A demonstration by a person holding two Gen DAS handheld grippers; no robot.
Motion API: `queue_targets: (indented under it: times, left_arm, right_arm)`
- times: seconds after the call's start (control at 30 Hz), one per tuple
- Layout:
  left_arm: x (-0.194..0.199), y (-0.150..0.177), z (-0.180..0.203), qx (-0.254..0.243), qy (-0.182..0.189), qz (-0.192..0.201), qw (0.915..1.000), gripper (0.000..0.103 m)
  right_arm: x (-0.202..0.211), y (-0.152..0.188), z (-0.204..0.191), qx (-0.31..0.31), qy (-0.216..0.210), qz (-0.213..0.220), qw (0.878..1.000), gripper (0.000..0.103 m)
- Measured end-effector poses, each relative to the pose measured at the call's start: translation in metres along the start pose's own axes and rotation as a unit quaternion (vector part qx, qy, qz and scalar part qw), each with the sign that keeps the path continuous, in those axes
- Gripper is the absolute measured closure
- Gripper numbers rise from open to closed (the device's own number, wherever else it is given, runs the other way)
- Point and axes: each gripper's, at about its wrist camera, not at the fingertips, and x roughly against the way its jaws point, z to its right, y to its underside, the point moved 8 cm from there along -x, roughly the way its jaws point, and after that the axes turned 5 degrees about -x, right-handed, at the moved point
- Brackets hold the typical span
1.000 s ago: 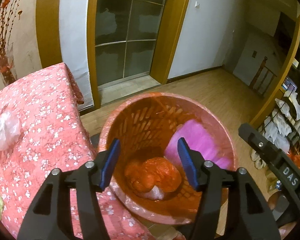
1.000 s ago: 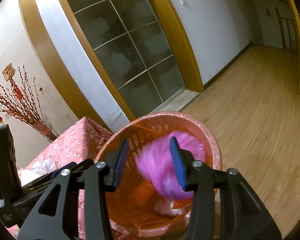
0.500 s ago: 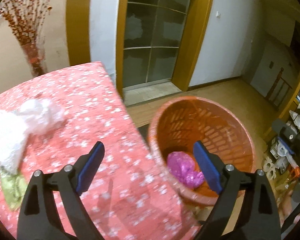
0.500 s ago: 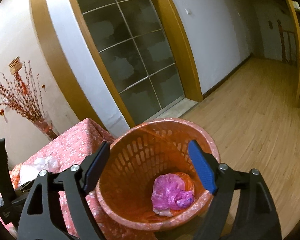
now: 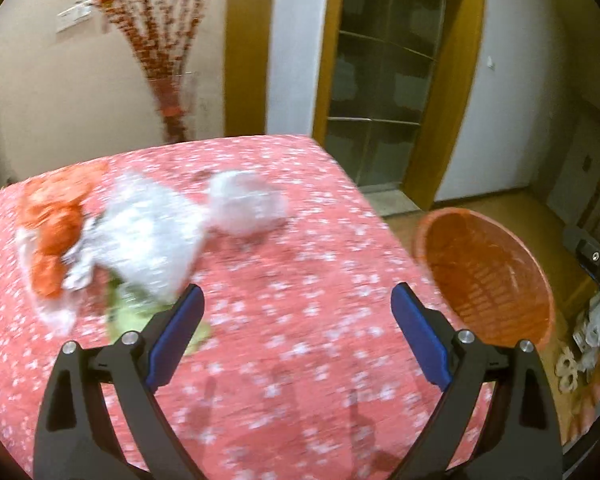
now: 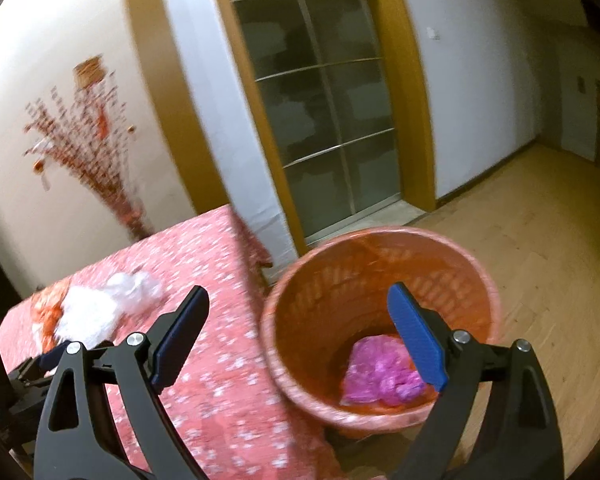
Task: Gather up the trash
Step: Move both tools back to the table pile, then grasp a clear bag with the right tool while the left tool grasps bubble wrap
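pink floral tabletop (image 5: pixel 300 320) now under left tool (image 5: pixel 296 330), swung off orange basket (image 6: pixel 380 320); both tools spread, empty; pink bag (image 6: pixel 380 376) dropped in basket, white bag (image 5: pixel 152 232) next.

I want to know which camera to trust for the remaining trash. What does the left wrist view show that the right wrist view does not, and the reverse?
Only the left wrist view shows the green scrap under the white plastic bag, and the shelf clutter on the far right. Only the right wrist view shows the pink bag at the bottom of the orange basket, plus much of the wooden floor. Both show the red floral tablecloth, the white bag, the orange bag, the basket, and an open, empty gripper: left gripper, right gripper.
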Motion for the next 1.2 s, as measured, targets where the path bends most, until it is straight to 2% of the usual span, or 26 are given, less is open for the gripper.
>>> queue_targets:
  times: [0.13, 0.33, 0.4, 0.53, 0.7, 0.8, 0.9, 0.97, 1.0, 1.03, 1.07, 1.2]
  left_arm:
    - [0.011, 0.009, -0.038, 0.022, -0.02, 0.004, 0.9996, 0.011]
    - [0.027, 0.023, -0.096, 0.055, -0.051, 0.007, 0.9971, 0.011]
    - [0.031, 0.026, -0.115, 0.064, -0.062, 0.009, 0.996, 0.011]
    - [0.033, 0.031, -0.148, 0.09, -0.07, 0.005, 0.9935, 0.011]
    - [0.031, 0.035, -0.178, 0.114, -0.077, 0.003, 0.9904, 0.011]
    - [0.028, 0.036, -0.186, 0.119, -0.08, 0.001, 0.9896, 0.011]
    - [0.023, 0.035, -0.188, 0.122, -0.072, -0.003, 0.9899, 0.011]
    - [0.021, 0.032, -0.186, 0.122, -0.065, -0.004, 0.9904, 0.011]
    - [0.02, 0.03, -0.185, 0.119, -0.063, -0.003, 0.9908, 0.011]
    - [0.019, 0.028, -0.183, 0.116, -0.062, -0.002, 0.9913, 0.011]
    - [0.017, 0.025, -0.18, 0.113, -0.06, -0.002, 0.9917, 0.011]
    - [0.007, 0.01, -0.167, 0.101, -0.049, 0.001, 0.9937, 0.011]
  right_arm:
    - [-0.011, 0.013, -0.04, 0.033, -0.03, -0.019, 0.999, 0.014]
    - [-0.038, 0.039, -0.11, 0.086, -0.076, -0.058, 0.992, 0.024]
    - [-0.052, 0.047, -0.137, 0.102, -0.089, -0.07, 0.988, 0.025]
    - [-0.074, 0.053, -0.177, 0.112, -0.114, -0.082, 0.984, 0.025]
    - [-0.115, 0.053, -0.208, 0.1, -0.112, -0.095, 0.984, 0.027]
    - [-0.138, 0.058, -0.219, 0.096, -0.104, -0.115, 0.983, 0.034]
    - [-0.156, 0.064, -0.224, 0.102, -0.09, -0.131, 0.982, 0.046]
    - [-0.166, 0.072, -0.219, 0.107, -0.081, -0.149, 0.98, 0.066]
    - [-0.167, 0.075, -0.216, 0.108, -0.081, -0.155, 0.979, 0.072]
    - [-0.167, 0.076, -0.214, 0.109, -0.081, -0.157, 0.978, 0.083]
    - [-0.164, 0.077, -0.21, 0.112, -0.081, -0.156, 0.978, 0.087]
    - [-0.151, 0.071, -0.194, 0.103, -0.086, -0.148, 0.98, 0.09]
